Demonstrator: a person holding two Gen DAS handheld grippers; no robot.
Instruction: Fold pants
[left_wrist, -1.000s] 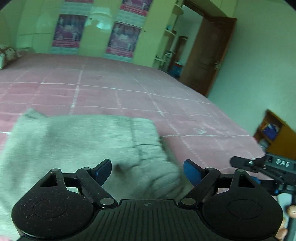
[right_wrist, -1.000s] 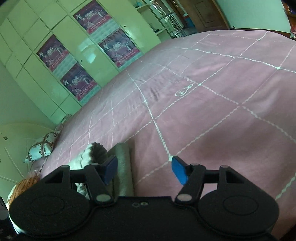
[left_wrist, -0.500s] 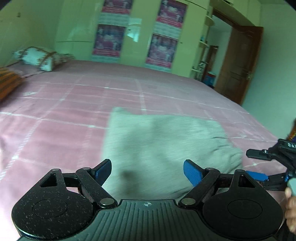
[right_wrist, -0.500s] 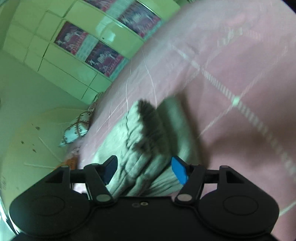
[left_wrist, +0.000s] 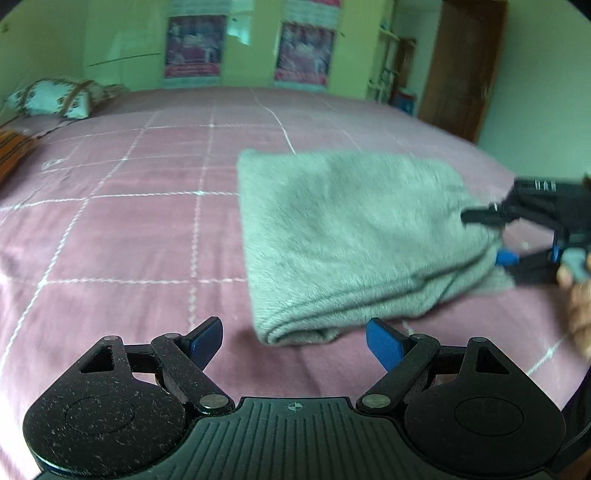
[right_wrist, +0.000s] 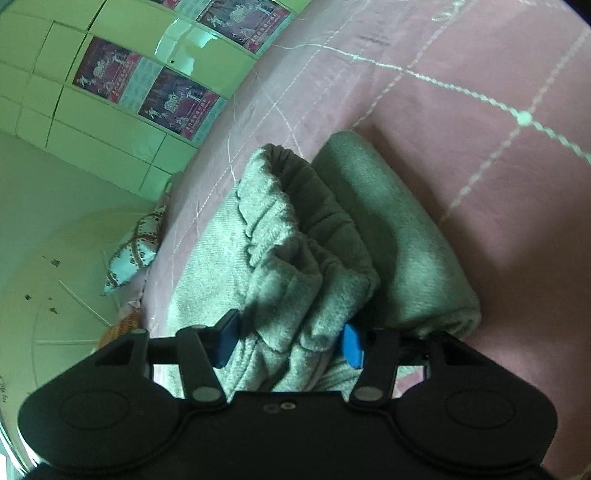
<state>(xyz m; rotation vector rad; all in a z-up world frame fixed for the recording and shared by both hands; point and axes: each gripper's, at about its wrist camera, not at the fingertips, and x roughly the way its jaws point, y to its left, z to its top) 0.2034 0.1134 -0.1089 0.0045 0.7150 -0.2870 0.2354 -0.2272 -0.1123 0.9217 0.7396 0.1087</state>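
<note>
So the right gripper (right_wrist: 290, 341) has just been closing, its jaws now around the bunched waistband of the grey pants (left_wrist: 347, 236), folded on the pink bedspread (left_wrist: 110, 236). Left gripper (left_wrist: 295, 341) hangs wide open, empty, just short of the fold.

We can read no text: the posters (left_wrist: 195, 46) at 12 o'clock carry print too blurred to make out.

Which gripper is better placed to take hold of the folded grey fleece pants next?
Right. The right gripper already straddles the gathered waistband of the grey fleece pants, jaws just closing on it. The left gripper hangs open, nothing between its jaws.
</note>
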